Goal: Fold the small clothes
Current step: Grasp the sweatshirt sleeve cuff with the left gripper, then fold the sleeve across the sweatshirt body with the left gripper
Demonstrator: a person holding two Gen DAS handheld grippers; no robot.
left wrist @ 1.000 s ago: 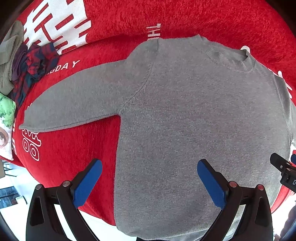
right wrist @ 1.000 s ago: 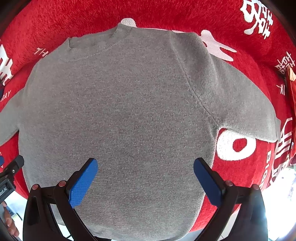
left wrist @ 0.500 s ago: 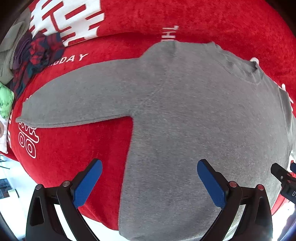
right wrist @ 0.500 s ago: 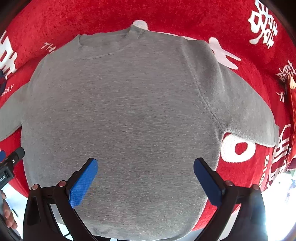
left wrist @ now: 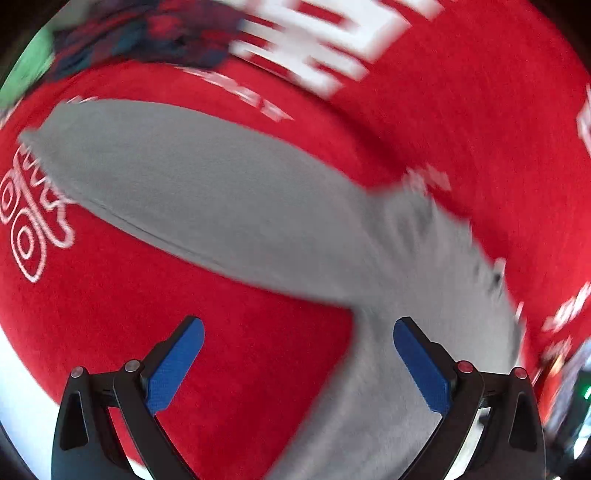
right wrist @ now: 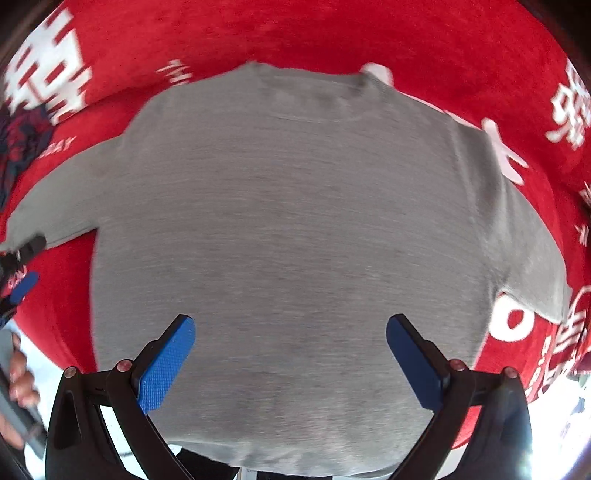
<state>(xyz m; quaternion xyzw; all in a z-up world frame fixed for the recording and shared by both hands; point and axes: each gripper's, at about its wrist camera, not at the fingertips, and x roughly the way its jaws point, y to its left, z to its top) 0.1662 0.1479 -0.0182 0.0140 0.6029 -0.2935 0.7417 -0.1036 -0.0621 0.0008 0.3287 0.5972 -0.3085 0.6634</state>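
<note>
In the last 1 second the left tool, jaws apart and empty, swung left over the grey sweater's left sleeve, likely the first fold; the right tool hovers apart.

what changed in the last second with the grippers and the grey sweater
The left gripper swung out toward the sweater's left sleeve, which now fills its blurred view. The right gripper barely moved. Nothing was grasped: both jaws stayed open, and the grey sweater still lies flat on the red cloth.
</note>
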